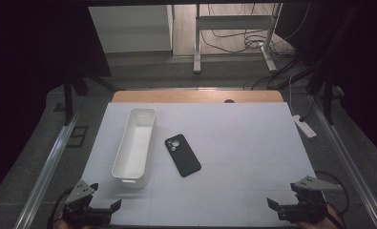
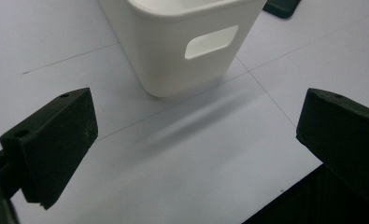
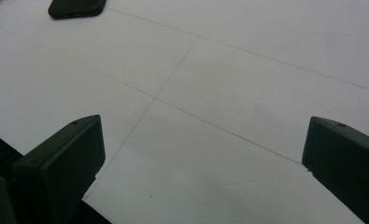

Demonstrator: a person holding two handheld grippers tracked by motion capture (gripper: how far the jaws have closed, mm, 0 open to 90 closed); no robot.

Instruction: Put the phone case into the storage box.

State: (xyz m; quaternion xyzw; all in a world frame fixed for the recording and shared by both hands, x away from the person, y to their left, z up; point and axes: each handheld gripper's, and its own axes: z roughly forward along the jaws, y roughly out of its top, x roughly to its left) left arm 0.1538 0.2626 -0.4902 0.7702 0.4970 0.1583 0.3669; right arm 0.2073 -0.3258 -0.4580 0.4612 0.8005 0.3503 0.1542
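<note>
Both claws gape wide and empty: left claw (image 2: 196, 140) faces the white bin's (image 2: 182, 42) handle cutout, right claw (image 3: 201, 163) the phone (image 3: 74, 8).

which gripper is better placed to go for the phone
Probably the left. The left gripper sits open at the near edge just below the white bin, and the black phone lies right beside that bin. The right gripper, also open, is farther across the mat.

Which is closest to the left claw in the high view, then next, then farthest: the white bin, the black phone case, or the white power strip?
From the left claw:
1. White bin, just ahead of it on the mat's left side.
2. Black phone case, right of the bin, mid-mat.
3. White power strip, off the mat's far right edge.
</note>
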